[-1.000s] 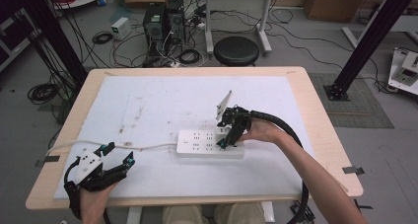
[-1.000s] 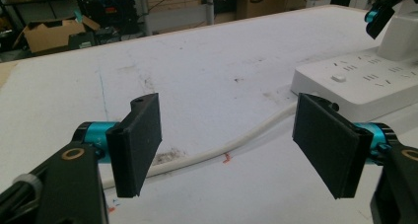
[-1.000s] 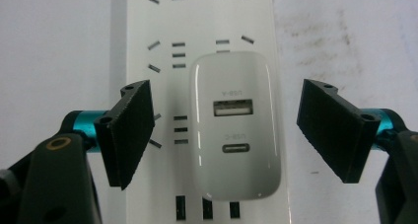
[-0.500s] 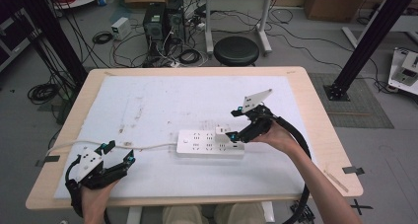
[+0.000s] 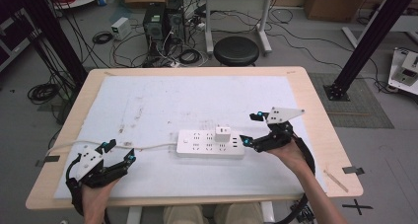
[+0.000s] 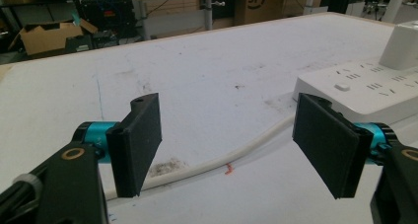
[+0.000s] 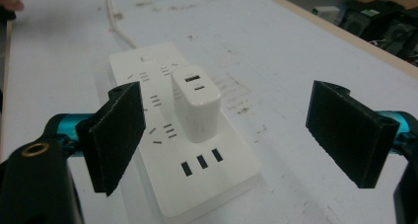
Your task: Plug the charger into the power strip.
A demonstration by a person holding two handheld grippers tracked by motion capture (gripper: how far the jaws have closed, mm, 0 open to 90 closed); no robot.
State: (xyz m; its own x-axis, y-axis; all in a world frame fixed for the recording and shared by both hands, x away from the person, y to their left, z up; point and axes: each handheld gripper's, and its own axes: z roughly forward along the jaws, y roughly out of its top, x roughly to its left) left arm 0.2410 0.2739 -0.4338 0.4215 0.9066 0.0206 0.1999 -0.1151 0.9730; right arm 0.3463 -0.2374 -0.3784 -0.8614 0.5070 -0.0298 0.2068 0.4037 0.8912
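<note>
High view: white power strip [image 5: 211, 143] lies on the tabletop [image 5: 315, 105], white charger [image 5: 222, 133] plugged upright in it; right hand-held gripper [image 5: 248, 141] just beside its end.
Left gripper view: left hand-held gripper [image 6: 226, 135] gaping, empty, above the cord [image 6: 231, 157].
Right gripper view: jaws just opened wide, clear of the charger

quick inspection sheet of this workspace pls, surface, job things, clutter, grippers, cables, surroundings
surface: white mat on a wooden table, with grey scuffs and a small red mark.
job's things: white power strip lying flat on the mat; white charger plugged upright into it.
clutter: nothing seen on the mat.
grippers: left gripper rests near the table's front left edge, jaws apart with nothing between them; right gripper sits at the strip's right end, its jaws have just been opening, nothing between them.
cables: the strip's white cord runs left across the mat, passing the left gripper.
surroundings: black stool, computer tower, floor cables, cardboard boxes.
</note>
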